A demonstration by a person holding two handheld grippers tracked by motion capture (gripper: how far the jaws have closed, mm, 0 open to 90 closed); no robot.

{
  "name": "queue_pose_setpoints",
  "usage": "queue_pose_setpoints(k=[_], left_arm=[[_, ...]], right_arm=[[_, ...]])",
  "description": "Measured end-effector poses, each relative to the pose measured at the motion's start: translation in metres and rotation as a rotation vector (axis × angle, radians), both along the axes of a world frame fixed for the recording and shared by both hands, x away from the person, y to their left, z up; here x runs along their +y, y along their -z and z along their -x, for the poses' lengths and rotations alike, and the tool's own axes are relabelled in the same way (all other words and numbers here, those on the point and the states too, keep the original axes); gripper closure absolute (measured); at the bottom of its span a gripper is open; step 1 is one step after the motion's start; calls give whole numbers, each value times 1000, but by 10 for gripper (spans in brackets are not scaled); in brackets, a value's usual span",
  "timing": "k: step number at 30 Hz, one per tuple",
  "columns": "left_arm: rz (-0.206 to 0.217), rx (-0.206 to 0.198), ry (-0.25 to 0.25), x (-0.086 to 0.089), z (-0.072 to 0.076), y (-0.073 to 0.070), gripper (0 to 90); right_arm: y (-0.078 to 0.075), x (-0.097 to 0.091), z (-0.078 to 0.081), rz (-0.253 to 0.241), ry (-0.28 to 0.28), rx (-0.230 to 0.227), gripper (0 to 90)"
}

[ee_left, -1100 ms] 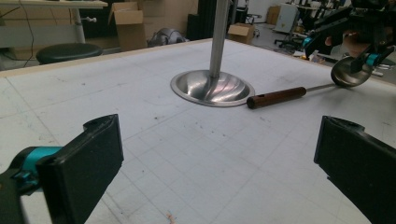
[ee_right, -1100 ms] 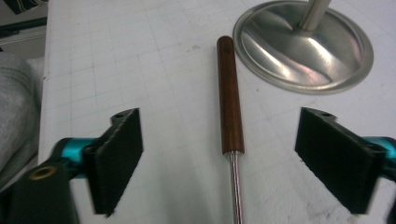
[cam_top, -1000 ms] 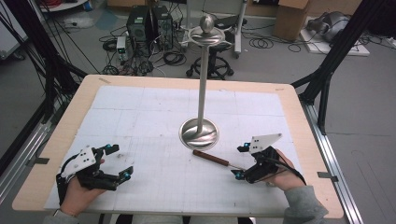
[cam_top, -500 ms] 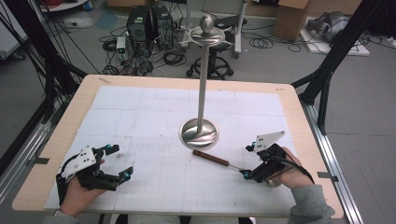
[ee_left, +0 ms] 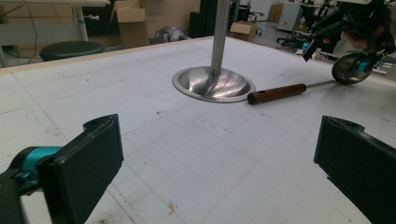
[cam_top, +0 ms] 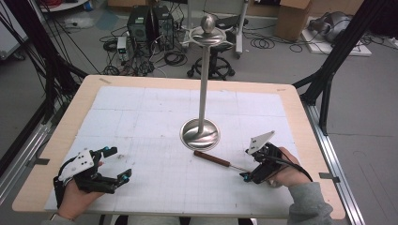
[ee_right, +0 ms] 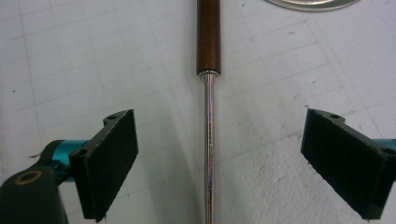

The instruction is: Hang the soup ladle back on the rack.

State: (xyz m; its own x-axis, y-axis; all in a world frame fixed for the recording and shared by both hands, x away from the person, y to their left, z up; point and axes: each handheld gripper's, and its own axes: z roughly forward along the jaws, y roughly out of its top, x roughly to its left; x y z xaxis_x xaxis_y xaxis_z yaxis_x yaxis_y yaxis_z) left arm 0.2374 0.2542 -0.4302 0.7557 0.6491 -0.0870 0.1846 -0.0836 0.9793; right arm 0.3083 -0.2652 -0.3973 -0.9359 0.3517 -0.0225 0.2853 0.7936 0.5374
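Observation:
A tall steel stand (cam_top: pixel 200 133) with a round dished base rises from the middle of the white gridded mat. Just in front of it lies a utensil with a brown wooden handle (cam_top: pixel 212 159) and a thin steel shaft (ee_right: pixel 208 140); its round metal bowl (ee_left: pixel 348 67) rests by the right hand. My right gripper (cam_top: pixel 246 176) is open low over the shaft, one jaw on each side, neither touching it. At the near left of the mat my left gripper (cam_top: pixel 117 163) is held open with nothing in it, pointing toward the stand (ee_left: pixel 214 84).
The mat lies on a wooden table (cam_top: pixel 300 122) whose edges run close to both hands. Black frame legs (cam_top: pixel 328 70), cables and equipment (cam_top: pixel 150 23) stand on the floor beyond the far edge.
The right gripper has shifted slightly to the right along the utensil's shaft. The left gripper, the stand and the utensil have stayed where they were.

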Motion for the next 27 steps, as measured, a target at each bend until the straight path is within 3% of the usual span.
queue_pose_setpoints(k=[8,14,21,27], left_arm=[[-5,-1,-13,3,2,0,18],[0,1,-12,3,2,0,18],[-2,1,-11,3,2,0,18],[3,3,-11,3,2,0,17]], right_arm=[[5,9,-5,69,-16,20,103],[8,10,-4,142,-26,50,166],[16,12,-7,247,-8,78,369],[15,12,-5,237,-19,114,510]])
